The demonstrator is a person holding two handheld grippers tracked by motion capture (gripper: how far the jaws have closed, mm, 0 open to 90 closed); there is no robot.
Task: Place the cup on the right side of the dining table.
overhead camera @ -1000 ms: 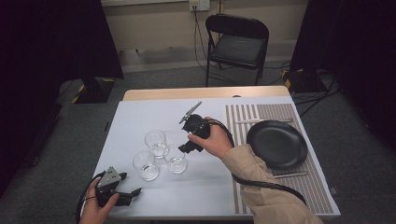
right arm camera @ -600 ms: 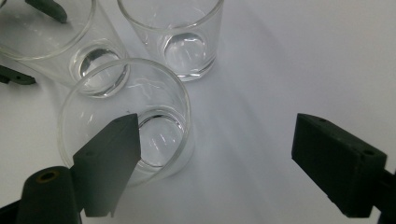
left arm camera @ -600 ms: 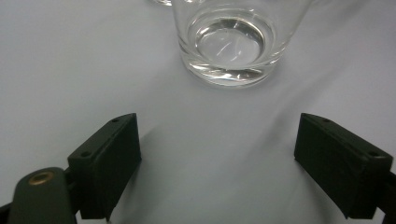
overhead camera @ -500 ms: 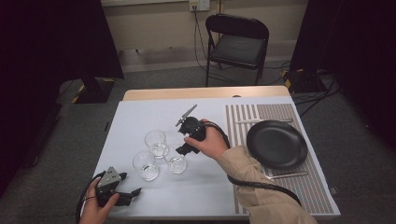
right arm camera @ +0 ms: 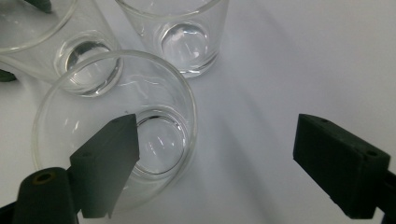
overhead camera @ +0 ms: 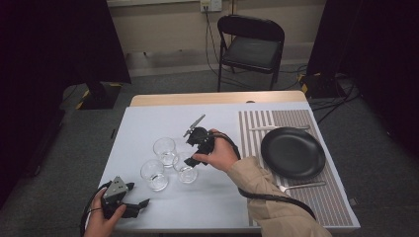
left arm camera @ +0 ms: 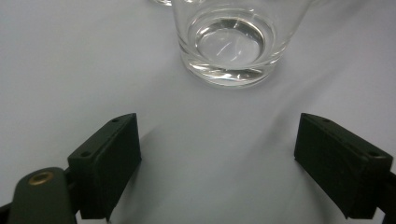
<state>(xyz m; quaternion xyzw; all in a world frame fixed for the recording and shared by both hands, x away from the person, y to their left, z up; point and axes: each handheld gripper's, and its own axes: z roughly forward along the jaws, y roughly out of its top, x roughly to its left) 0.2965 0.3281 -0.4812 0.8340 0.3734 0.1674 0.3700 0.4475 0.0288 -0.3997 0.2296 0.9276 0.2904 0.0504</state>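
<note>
Three clear empty glasses stand close together left of the table's middle: one farther back, one at the front left, one at the front right. My right gripper hangs open just above the front-right glass. Its left jaw stands over that glass's mouth and its right jaw over bare table. The other two glasses lie beyond. My left gripper rests low at the table's front-left, open, with one glass a short way ahead of its jaws.
A black plate sits on a striped placemat at the right, with a utensil behind it and one in front. A black folding chair stands beyond the table's far edge.
My right gripper has drifted a little to the left and down, closer over the front-right glass. The left gripper and the glasses have stayed put.
</note>
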